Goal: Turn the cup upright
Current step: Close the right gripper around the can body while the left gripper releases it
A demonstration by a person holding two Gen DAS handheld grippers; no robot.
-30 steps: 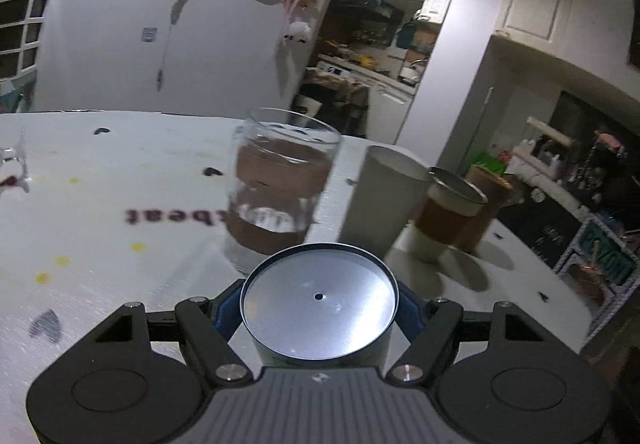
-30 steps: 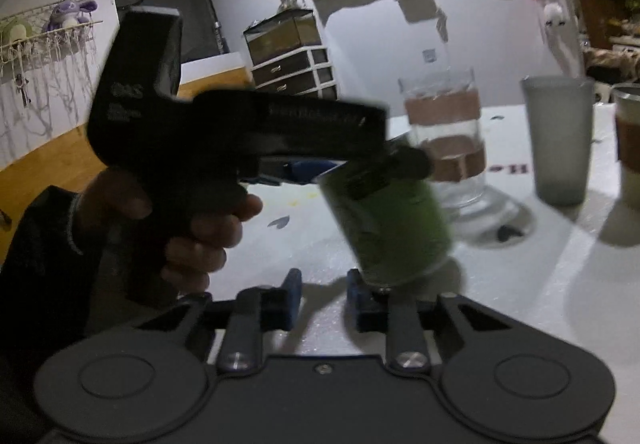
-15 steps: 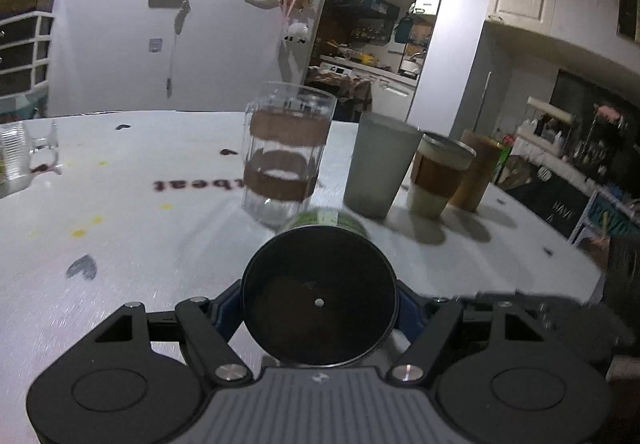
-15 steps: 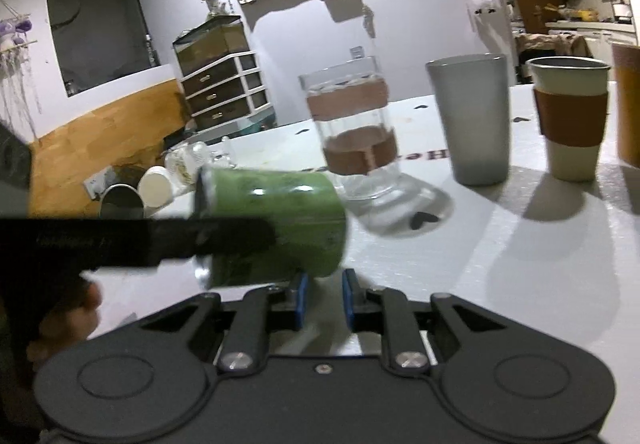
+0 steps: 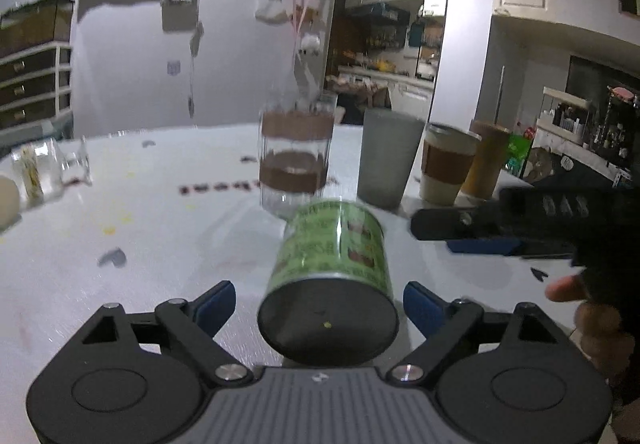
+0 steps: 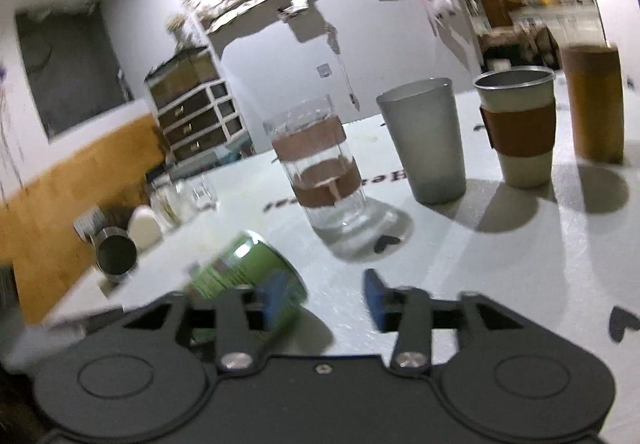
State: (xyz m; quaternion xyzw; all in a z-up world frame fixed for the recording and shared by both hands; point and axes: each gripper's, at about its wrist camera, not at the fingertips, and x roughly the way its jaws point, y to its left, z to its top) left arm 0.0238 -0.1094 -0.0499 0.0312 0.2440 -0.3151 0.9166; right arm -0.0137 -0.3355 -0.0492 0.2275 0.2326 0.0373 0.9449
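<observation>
Left wrist view: a green cup [image 5: 334, 264] is lying on its side on the white table [image 5: 140, 244], its dark round base facing the camera. The left gripper [image 5: 320, 302] is standing wide open, one blue finger on each side of the cup and neither touching it. Beyond the cup, a clear glass [image 5: 295, 155] with two brown bands, a grey tumbler [image 5: 386, 155], a cream cup with a brown sleeve [image 5: 448, 163] and an orange cup [image 5: 484, 159] are standing upright in a row. At the right, the right gripper [image 5: 480, 240] is reaching in, held by a hand [image 5: 596, 320].

Right wrist view: the picture is blurred. The green cup [image 6: 240, 268] is lying tilted at lower left, partly behind the gripper's left finger. The right gripper [image 6: 324, 296] is standing open with nothing between its fingers. The glass [image 6: 320, 175], tumbler [image 6: 424, 139], sleeved cup [image 6: 520, 123] and orange cup [image 6: 596, 99] are standing behind it on the table [image 6: 500, 264].
</observation>
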